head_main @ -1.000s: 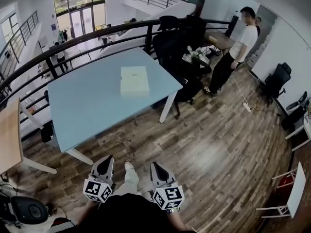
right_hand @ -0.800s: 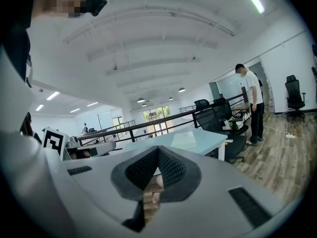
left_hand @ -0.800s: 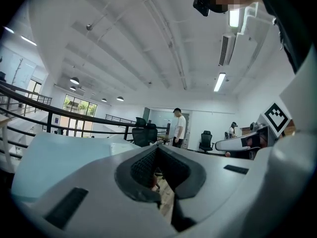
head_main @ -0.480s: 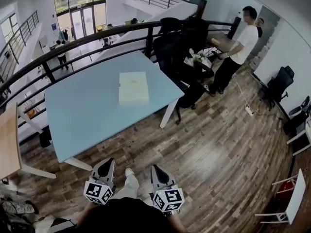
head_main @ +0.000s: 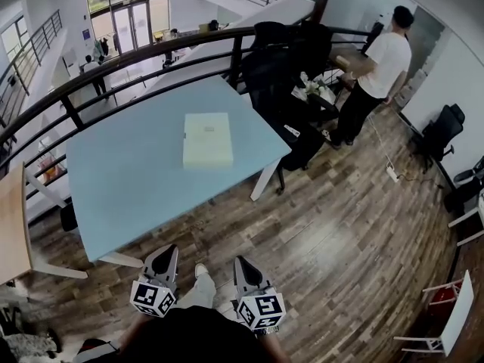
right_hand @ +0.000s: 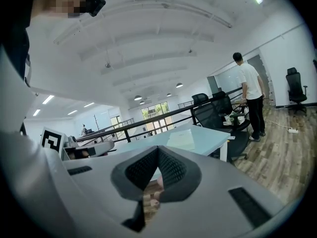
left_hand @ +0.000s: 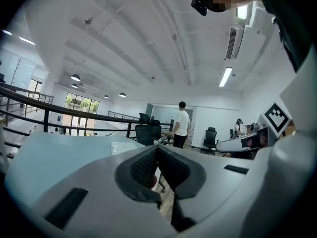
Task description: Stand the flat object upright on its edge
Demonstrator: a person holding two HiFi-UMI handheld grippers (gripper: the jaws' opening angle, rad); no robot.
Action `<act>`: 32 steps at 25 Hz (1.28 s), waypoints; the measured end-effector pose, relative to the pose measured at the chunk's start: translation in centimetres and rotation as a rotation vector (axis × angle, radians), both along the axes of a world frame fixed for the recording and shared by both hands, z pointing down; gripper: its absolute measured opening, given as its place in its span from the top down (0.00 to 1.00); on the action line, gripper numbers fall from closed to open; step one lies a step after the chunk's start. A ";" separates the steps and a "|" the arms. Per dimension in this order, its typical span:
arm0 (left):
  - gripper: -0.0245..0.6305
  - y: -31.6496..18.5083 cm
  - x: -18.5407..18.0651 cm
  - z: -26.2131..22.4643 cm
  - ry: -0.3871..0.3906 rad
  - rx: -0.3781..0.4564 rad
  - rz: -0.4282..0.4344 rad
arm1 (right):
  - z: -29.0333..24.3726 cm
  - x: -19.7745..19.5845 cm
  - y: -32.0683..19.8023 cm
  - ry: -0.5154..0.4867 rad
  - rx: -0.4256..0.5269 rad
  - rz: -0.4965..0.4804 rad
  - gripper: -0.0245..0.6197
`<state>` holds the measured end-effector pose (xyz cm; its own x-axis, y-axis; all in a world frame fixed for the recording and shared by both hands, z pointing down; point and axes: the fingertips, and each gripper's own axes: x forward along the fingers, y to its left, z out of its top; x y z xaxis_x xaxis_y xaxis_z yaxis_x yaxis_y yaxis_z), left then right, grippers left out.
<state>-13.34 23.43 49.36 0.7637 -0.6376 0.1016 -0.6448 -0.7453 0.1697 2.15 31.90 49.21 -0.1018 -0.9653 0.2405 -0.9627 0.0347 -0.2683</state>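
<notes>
A flat pale cream box (head_main: 207, 139) lies face down on the light blue table (head_main: 128, 180), toward its far right part. It also shows in the right gripper view as a pale slab (right_hand: 184, 139), and faintly in the left gripper view as a pale patch (left_hand: 121, 146). My left gripper (head_main: 162, 257) and right gripper (head_main: 243, 264) hang side by side low in the head view, over the wooden floor, well short of the table. Both are shut with nothing between their jaws.
A black railing (head_main: 136, 59) runs behind the table. Black office chairs (head_main: 272, 59) stand at the table's far right corner. A person in a white shirt (head_main: 378, 70) stands at the right by a small desk. A wooden table (head_main: 13, 218) sits at the left.
The whole view has closed in on the table: table and box sit lower and larger in the head view. Both grippers stay shut, side by side. The person at the right has turned away.
</notes>
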 end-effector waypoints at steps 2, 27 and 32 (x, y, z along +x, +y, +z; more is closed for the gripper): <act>0.96 -1.2 0.7 -0.2 0.001 -0.002 0.009 | -0.5 0.7 -1.1 0.002 0.006 0.011 0.95; 0.96 -15.5 4.8 -2.2 0.060 0.039 0.035 | -3.0 4.3 -14.4 0.053 0.046 0.046 0.95; 0.96 -17.1 5.1 -2.3 0.061 0.050 0.026 | -2.6 4.8 -16.0 0.048 0.045 0.040 0.95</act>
<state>-8.23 6.32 47.02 0.7839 -0.6205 0.0229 -0.6147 -0.7702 0.1701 6.91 15.89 46.57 -0.0526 -0.9782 0.2007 -0.9753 0.0072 -0.2209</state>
